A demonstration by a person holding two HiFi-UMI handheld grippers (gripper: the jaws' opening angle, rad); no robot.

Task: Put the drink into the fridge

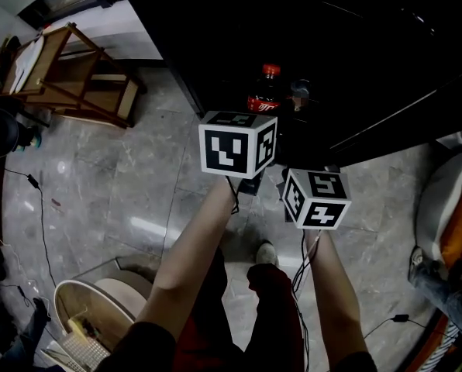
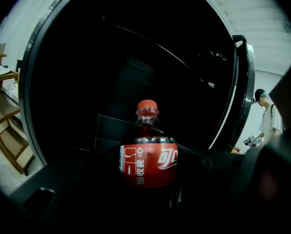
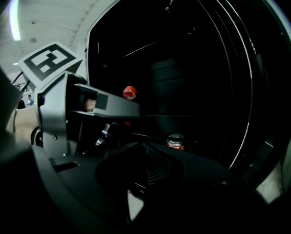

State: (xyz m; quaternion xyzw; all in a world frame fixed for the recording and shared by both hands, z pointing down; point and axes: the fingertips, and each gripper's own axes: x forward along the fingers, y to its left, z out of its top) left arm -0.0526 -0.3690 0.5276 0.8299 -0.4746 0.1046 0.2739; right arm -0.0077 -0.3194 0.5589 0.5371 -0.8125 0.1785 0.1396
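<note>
A cola bottle (image 2: 148, 157) with a red cap and red label stands upright between the jaws of my left gripper (image 2: 148, 182), which is shut on it. In the head view the bottle (image 1: 263, 93) is held just inside the dark open fridge (image 1: 355, 45), ahead of the left gripper's marker cube (image 1: 237, 145). My right gripper (image 3: 145, 162) hangs to the right and a little behind, jaws together and holding nothing; its cube (image 1: 316, 198) shows in the head view. A second bottle (image 3: 175, 142) stands deeper in the fridge.
The fridge door edge (image 2: 243, 96) stands at the right. A wooden rack (image 1: 68, 76) is on the marble floor at the left, a round bin (image 1: 99, 308) by my feet. Cables cross the floor. Another person (image 2: 268, 118) stands off to the right.
</note>
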